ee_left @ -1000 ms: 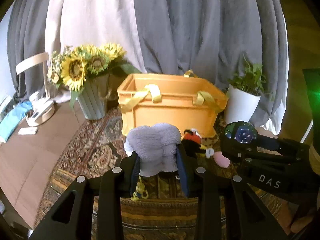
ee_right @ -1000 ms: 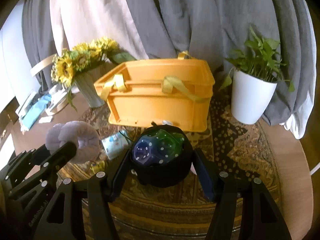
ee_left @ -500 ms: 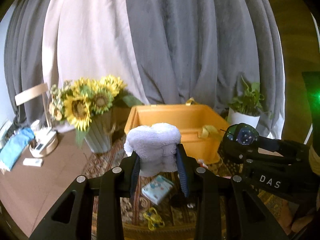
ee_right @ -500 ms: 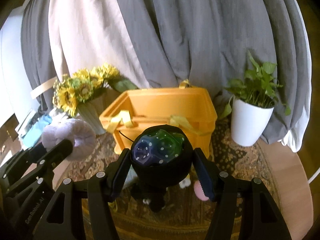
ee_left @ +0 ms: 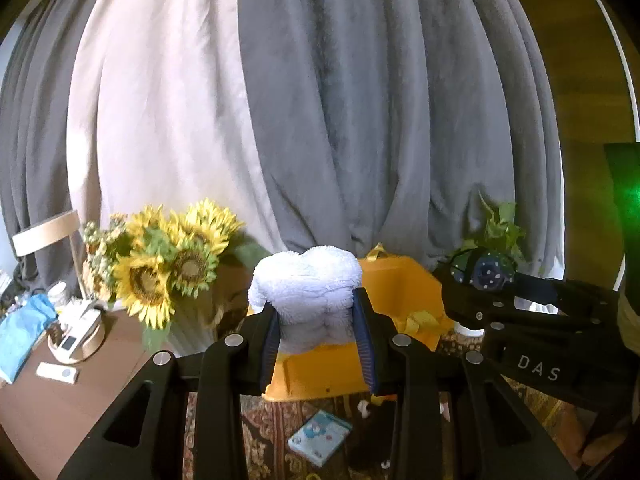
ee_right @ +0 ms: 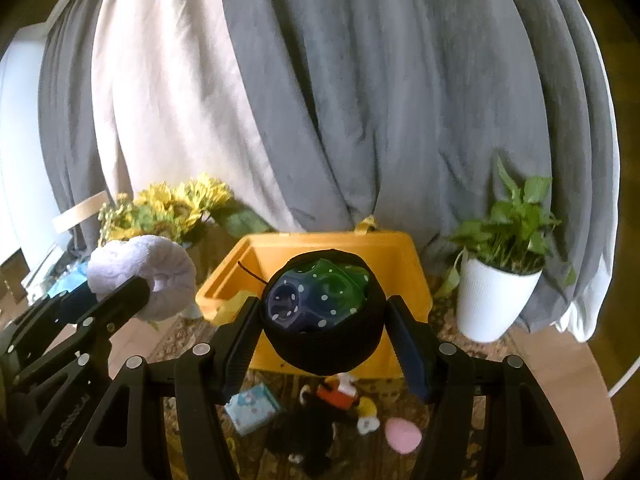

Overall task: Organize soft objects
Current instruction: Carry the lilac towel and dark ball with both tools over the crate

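My left tongs (ee_left: 318, 344) clamp the fluffy toy (ee_left: 307, 285); right tongs (ee_right: 324, 344) grip the dotted ball (ee_right: 323, 308), orange bin (ee_right: 400, 252) center frame.

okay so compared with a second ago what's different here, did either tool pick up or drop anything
Neither picked up nor dropped anything. Both tools rose: the orange bin now sits lower in both views, its open inside visible, and the toys left on the rug show beneath. The left tool stays clamped on the fluffy lilac toy; the right tool keeps the dark dotted ball. Bin, sunflowers and potted plant haven't moved.
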Tool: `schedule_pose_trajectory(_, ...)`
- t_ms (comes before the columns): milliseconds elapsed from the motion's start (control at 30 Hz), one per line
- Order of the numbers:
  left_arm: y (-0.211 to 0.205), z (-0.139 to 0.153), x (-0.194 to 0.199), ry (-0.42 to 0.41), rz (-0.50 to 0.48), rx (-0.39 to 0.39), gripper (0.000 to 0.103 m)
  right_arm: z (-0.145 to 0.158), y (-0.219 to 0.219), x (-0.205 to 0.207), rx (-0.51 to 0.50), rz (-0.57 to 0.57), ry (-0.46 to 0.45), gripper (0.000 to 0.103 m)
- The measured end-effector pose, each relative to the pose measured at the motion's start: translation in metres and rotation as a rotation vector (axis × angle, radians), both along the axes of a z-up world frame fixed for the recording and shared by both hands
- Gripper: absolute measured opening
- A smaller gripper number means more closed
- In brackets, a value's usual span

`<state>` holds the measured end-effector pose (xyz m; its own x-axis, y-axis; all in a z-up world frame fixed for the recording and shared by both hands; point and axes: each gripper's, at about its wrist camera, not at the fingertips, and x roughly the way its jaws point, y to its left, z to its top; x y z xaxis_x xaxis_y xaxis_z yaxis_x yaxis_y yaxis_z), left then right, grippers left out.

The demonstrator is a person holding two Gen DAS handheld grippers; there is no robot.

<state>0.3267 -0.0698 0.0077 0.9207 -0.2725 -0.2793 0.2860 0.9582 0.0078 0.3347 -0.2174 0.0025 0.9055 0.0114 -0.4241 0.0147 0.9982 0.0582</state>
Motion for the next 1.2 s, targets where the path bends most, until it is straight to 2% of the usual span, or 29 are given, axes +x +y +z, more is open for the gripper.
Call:
schedule_pose_trajectory(333,-0.015,0.009,0.03,-0.032,-0.033,-0.001,0.034,0.008,-0.01,0.027,-0.012,-0.018,-0.021,0.064)
schedule_pose_trajectory(667,-0.029,0.012,0.072,-0.015,-0.032,-0.004,0.034,0.01,-0.021,0.072,-0.004,-0.007,0.009,0.064)
schedule_pose_trajectory(1000,-0.04,-0.002,0.126,0.099,-0.047,-0.023,0.034,0.0,-0.033,0.121,0.021,0.011,0.084,0.064)
schedule_pose_trajectory(1200,-0.049,-0.013,0.157,0.175,-0.077,-0.017,0.034,-0.013,-0.039,0.157,0.01,0.025,0.169,0.064)
